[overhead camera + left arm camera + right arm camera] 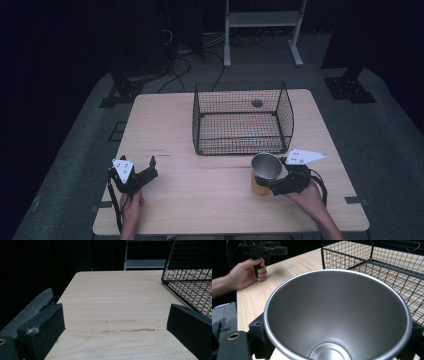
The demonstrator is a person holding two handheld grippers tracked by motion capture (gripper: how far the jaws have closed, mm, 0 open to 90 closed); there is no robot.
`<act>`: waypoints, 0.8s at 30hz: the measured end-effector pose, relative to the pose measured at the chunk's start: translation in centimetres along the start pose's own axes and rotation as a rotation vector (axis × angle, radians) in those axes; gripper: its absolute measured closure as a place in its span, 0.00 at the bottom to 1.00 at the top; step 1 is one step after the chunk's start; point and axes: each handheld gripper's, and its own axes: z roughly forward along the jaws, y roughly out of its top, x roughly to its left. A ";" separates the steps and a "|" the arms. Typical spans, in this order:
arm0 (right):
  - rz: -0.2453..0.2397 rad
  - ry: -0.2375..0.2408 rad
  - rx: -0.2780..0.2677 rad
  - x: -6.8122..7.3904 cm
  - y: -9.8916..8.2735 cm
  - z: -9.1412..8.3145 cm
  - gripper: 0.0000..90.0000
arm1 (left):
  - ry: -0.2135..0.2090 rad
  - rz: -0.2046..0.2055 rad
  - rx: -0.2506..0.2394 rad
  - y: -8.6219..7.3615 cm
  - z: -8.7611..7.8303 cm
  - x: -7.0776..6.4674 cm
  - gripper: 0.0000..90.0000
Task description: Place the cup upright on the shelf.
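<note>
Right gripper (272, 184) has its fingers clamped on the steel cup (264, 170) just in front of the wire basket (243, 118), left gripper (145, 172) fingers apart and empty, so I'd lift straight up to clear the rim.

My tongs (150, 167) are black, blocky-jawed, each topped by a pale dotted three-cornered plate (123, 169) and trailing a black cable (116, 210).

On the table (210, 200), the wire basket (243, 118) sits at the far middle. The cup (263, 172) stands just before its right corner, in the right gripper (270, 184). The left gripper (145, 170) rests well left.
</note>
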 end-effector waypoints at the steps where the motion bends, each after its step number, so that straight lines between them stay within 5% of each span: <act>1: 0.003 0.006 0.000 -0.1 0.1 -0.1 0.14 | -0.001 0.000 0.000 0.0 0.0 0.0 0.01; 24: 0.000 0.071 0.006 -2.1 4.5 -1.5 0.14 | -0.004 0.001 -0.001 0.0 0.0 0.0 0.01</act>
